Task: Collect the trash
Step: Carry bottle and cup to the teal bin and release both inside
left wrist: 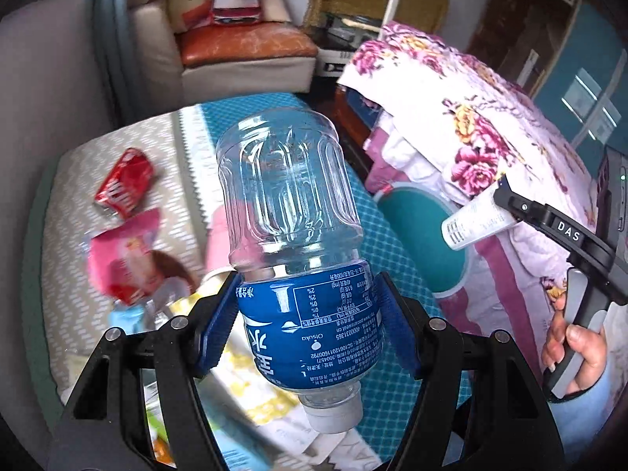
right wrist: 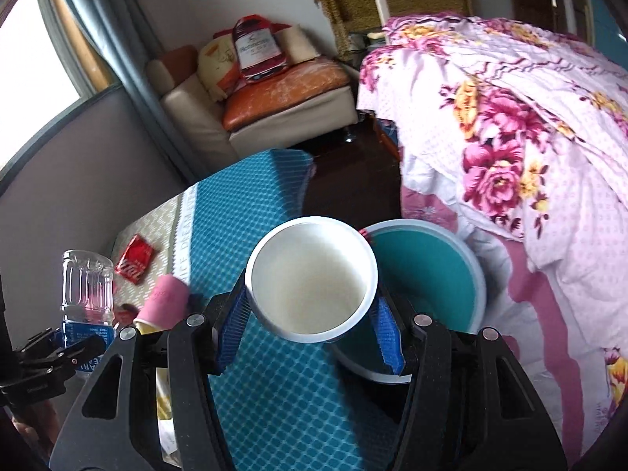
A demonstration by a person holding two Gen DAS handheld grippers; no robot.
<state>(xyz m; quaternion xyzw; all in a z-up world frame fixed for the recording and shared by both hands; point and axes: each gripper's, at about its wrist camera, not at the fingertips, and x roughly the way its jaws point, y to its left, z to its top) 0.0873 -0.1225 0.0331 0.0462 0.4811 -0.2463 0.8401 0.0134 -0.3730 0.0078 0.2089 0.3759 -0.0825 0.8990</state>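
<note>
The left gripper clamps a clear plastic bottle by its blue label band, both pads pressed on it. The bottle is empty, ribbed, white-capped; its long axis runs near to far, cap toward the camera, base pointing away over the blue mat. The right gripper pinches a white paper cup, mouth facing the camera, beside the teal bin

I'm holding my left gripper angled steeply downward, blue pads clamping something between them. My right gripper is tilting down too, also gripping, and my hand is wrapping its handle.
</note>
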